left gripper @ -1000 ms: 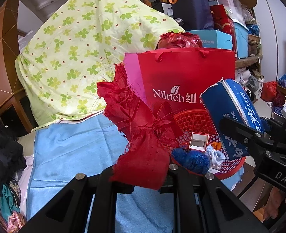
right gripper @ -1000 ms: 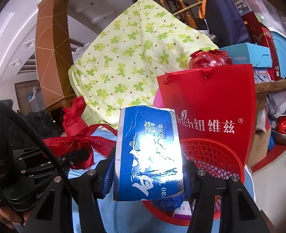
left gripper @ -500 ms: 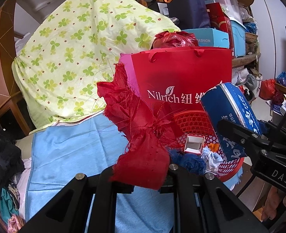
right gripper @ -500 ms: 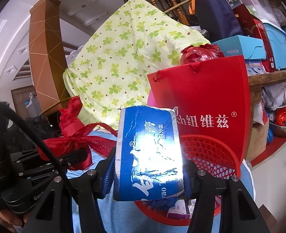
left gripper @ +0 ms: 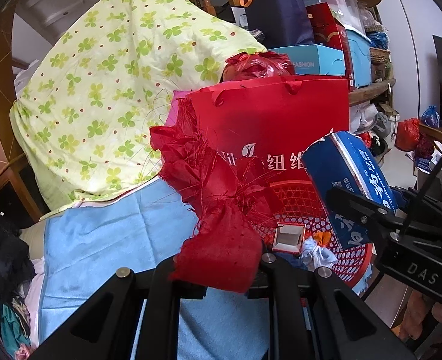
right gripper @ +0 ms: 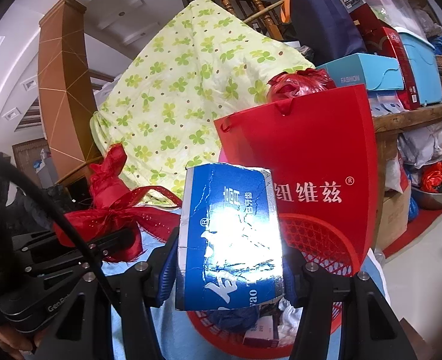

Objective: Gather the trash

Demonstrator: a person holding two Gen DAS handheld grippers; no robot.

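My left gripper is shut on a frayed red ribbon bow, held just left of a red mesh basket. The basket holds a small white box, a white wad and dark blue scraps. My right gripper is shut on a torn blue carton, which hangs over the basket. In the left wrist view the blue carton tilts above the basket's right side, with the right gripper beneath it. In the right wrist view the red bow and the left gripper sit at the left.
A red paper gift bag stands right behind the basket, on a light blue cloth. A green flowered quilt is heaped behind. Boxes and bins crowd a wooden shelf at the right. Dark clothing lies at the left.
Both grippers have shifted a little toward the basket, which now looks nearer in both views. The bow and the carton stay gripped as before.
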